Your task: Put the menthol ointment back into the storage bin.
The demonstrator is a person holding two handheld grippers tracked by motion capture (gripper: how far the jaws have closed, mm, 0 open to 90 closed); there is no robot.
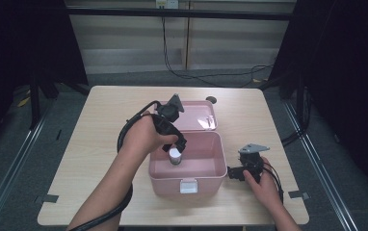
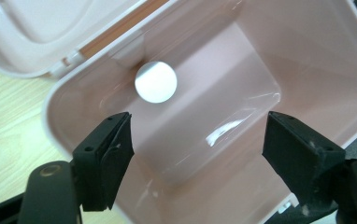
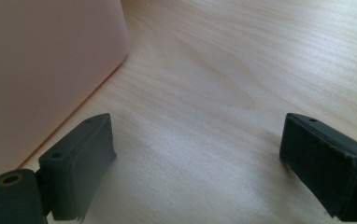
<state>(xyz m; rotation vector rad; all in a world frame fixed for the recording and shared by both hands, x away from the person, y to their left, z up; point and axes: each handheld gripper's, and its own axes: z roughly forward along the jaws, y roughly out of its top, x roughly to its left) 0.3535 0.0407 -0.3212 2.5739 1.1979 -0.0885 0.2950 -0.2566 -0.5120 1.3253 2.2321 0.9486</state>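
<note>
The left gripper (image 2: 197,144) hangs over the open pink box (image 1: 216,161), jaws spread wide and holding nothing. A white-capped bottle (image 2: 155,81) stands inside near one corner. The right gripper (image 3: 197,158) rests spread on the table (image 3: 242,70) beside the box.

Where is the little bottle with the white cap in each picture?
High view: the white-capped bottle stands inside the pink box, near its left wall, under the left gripper.
Left gripper view: its round white cap sits upper left of middle, beyond the open jaws.
Right gripper view: not in it.
Shared landmark: the pink box.
</note>
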